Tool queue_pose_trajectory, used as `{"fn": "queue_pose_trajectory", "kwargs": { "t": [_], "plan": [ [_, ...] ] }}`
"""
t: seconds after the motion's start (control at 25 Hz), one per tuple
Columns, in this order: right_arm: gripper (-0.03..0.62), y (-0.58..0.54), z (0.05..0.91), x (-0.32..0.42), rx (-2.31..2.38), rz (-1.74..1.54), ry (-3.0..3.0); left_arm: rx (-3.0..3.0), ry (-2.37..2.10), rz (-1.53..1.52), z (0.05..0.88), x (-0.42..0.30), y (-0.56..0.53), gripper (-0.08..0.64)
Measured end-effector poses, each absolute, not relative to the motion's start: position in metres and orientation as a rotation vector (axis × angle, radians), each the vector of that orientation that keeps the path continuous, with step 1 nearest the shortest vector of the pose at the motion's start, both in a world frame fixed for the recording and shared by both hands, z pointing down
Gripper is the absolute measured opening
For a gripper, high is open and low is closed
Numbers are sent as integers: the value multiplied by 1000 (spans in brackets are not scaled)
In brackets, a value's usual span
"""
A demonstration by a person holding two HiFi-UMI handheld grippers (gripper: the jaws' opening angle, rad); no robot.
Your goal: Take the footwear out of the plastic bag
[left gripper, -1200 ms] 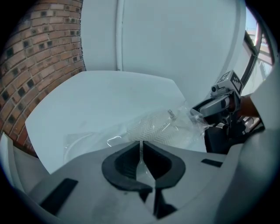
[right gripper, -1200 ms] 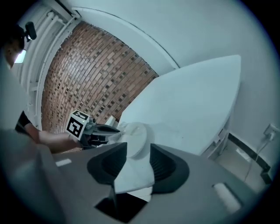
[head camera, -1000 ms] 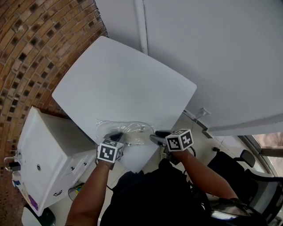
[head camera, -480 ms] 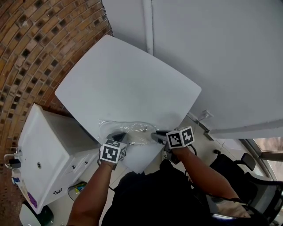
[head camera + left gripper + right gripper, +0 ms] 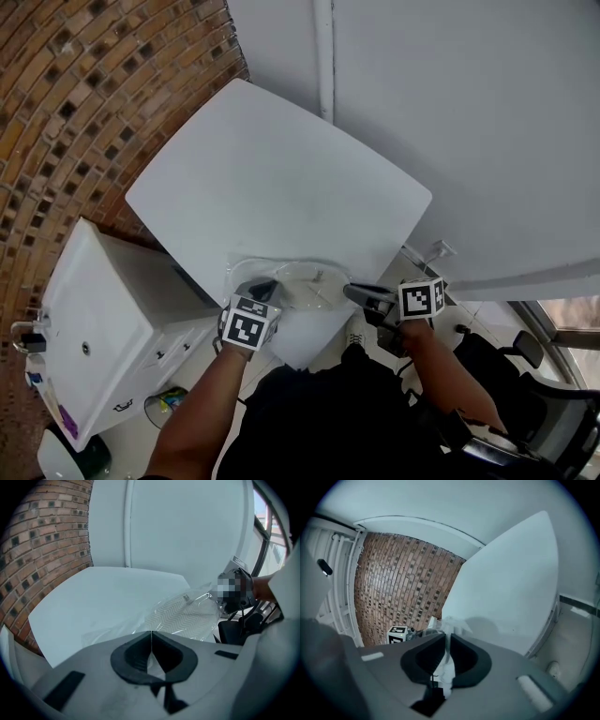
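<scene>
Both ends of bag (image 5: pixel 302 279) pinched
Left gripper (image 5: pixel 262 291) stayed out of play, clamped on it; right gripper (image 5: pixel 356 292) had just been closing on it — tugging could tear it.

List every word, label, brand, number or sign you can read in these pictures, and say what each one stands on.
No text can be read anywhere.
The marker cubes on the left gripper and the right gripper: black-and-white square patterns only, no letters or digits.
A small label at the plastic bag: too small to read.
A purple patch on the white cabinet: too small to read.
</scene>
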State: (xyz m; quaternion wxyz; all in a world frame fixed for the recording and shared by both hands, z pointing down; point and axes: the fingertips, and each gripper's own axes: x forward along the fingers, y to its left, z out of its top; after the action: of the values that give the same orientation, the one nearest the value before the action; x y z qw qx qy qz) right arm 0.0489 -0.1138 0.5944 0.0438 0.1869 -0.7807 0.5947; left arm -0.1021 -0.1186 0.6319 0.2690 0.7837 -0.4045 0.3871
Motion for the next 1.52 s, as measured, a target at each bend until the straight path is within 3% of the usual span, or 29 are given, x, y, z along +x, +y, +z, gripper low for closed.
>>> {"fn": "queue_pose_trajectory", "kwargs": {
  "t": [0.68,1.52],
  "plan": [
    [29,-108,564,112,655,1928,-2484,2193,-1042,1060,616,-73,-124,15],
    [28,-100,530,116,655,1850,-2557,2182,-1060,1118,614,-79,-128,32]
  ]
}}
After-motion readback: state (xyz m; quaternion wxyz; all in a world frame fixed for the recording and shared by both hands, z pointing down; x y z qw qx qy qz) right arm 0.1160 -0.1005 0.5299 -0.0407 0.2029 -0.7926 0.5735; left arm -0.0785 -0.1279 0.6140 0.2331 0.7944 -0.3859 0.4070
